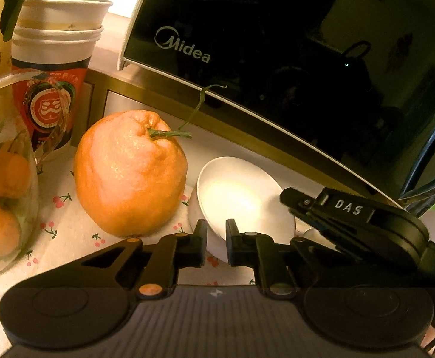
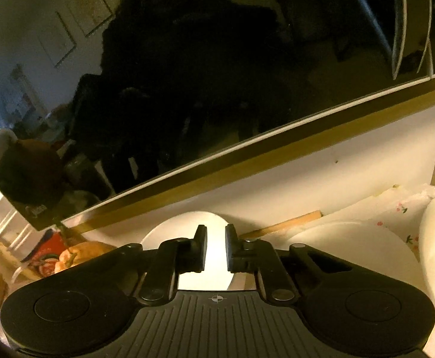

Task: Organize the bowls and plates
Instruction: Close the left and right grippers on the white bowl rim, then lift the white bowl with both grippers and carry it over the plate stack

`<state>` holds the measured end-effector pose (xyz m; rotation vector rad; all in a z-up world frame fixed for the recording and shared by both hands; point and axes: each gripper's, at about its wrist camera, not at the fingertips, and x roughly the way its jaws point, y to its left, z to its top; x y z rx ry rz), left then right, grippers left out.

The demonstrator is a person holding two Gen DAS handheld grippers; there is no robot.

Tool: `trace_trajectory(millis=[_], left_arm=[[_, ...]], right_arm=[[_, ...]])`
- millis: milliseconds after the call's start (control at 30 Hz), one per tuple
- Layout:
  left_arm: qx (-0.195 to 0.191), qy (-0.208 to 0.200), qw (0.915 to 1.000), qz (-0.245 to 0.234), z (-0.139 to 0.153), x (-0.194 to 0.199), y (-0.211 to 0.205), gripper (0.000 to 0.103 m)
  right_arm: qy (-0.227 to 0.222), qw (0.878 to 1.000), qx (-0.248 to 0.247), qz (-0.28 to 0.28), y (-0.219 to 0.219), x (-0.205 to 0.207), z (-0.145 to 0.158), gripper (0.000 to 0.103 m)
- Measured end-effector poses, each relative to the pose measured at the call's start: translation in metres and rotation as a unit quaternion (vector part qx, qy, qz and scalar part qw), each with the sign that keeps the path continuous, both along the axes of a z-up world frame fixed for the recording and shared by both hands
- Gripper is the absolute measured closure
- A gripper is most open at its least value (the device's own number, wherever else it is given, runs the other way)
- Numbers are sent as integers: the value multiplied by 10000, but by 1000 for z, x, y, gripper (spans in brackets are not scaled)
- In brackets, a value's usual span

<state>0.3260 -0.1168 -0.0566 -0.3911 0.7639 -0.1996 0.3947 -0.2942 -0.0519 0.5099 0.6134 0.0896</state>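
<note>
My left gripper (image 1: 216, 243) is clamped on the near rim of a small white bowl (image 1: 241, 194), and my right gripper (image 2: 216, 247) is pinched on what looks like the same bowl's (image 2: 187, 226) opposite rim. The bowl sits tight between an orange (image 1: 129, 173) and the microwave (image 1: 277, 44), with little free space.
</note>
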Motion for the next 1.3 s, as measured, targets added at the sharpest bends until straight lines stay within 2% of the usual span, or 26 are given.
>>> trace_trajectory(millis=[67, 200, 400, 600, 667, 733, 767, 833, 900, 967, 1033, 1100, 1200, 1300], left_arm=[[4, 7, 10000, 6, 0, 1, 0, 92], [40, 13, 10000, 18, -3, 7, 0, 91], [92, -19, 9999, 34, -4, 10, -1, 92], [158, -31, 9999, -12, 0, 7, -4, 92], [69, -67, 9999, -129, 4, 4, -4, 97], [80, -109, 9997, -222, 10, -1, -7, 99], [94, -127, 9996, -249, 13, -3, -9, 99], [206, -114, 9994, -267, 18, -7, -12, 98], [329, -49, 9991, -245, 19, -7, -13, 97], [356, 4, 9992, -185, 18, -5, -11, 86], [329, 111, 9993, -111, 14, -4, -8, 80], [213, 192, 9996, -49, 10, -2, -4, 79], [42, 195, 9998, -4, 5, 1, -3, 79], [157, 56, 9999, 10, 3, 2, -8, 80]], right_arm=[[-66, 9998, 167, -35, -4, -2, 1, 84], [-111, 9991, 403, -82, -15, -3, 3, 83], [38, 9998, 212, -59, -11, 0, -5, 83], [86, 9999, 81, 10, -8, 0, 0, 89], [107, 9996, 220, 165, -7, 1, 2, 96], [89, 9984, 415, 361, -4, 1, 7, 96], [98, 9987, 315, 386, -1, -1, 11, 96], [73, 9992, 84, 372, 4, -4, 18, 88], [45, 9994, 112, 310, 1, -9, 21, 87], [74, 9993, 224, 288, -4, -12, 20, 82], [64, 9993, 277, 227, -9, -15, 17, 77], [40, 9994, 306, 166, -10, -14, 15, 71], [20, 9991, 385, 157, -9, -8, 10, 69], [73, 9995, 274, 109, -9, -5, 7, 69]])
